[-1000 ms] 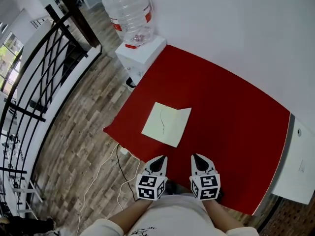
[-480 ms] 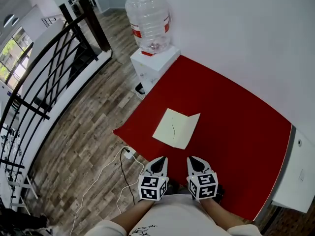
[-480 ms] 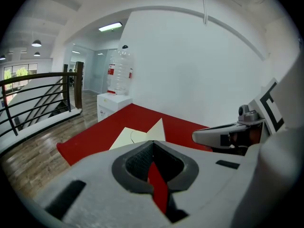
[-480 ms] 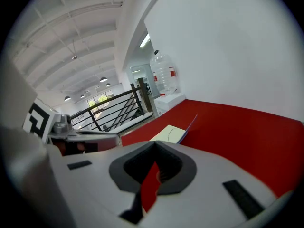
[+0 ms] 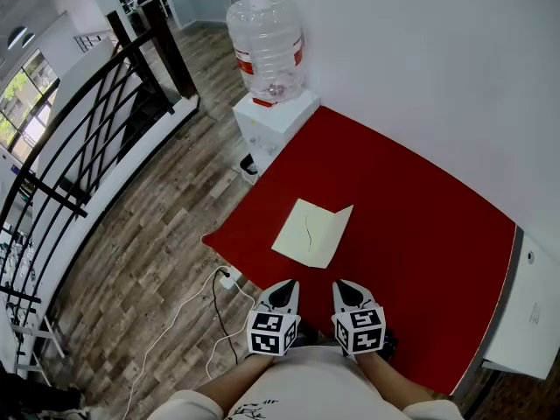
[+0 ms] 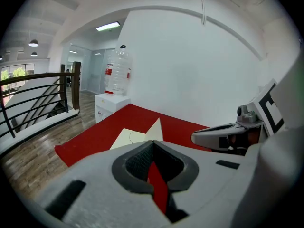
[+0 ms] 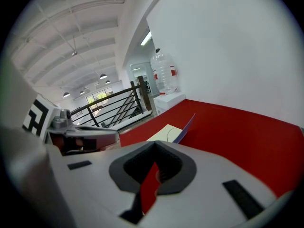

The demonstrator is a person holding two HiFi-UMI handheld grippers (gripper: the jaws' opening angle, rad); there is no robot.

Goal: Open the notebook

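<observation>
The notebook (image 5: 312,233) lies open on the red table (image 5: 420,234), a pale yellow page up with a thin dark cord across it. In the left gripper view the notebook (image 6: 128,137) has a page standing up at its right side, and the right gripper view shows the notebook (image 7: 165,132) the same way. My left gripper (image 5: 282,292) and right gripper (image 5: 343,290) hover side by side at the table's near edge, short of the notebook and apart from it. Each has its jaws together on nothing, as seen at the left gripper (image 6: 152,143) and the right gripper (image 7: 154,144).
A water dispenser with a large bottle (image 5: 267,46) stands at the table's far left corner. A black stair railing (image 5: 79,138) runs along the left. A white cable and plug (image 5: 227,278) lie on the wood floor by the near left corner. A white wall backs the table.
The head view has swung, so the bottle and table sit a little further right. My right gripper has edged toward the left one. The notebook lies as before.
</observation>
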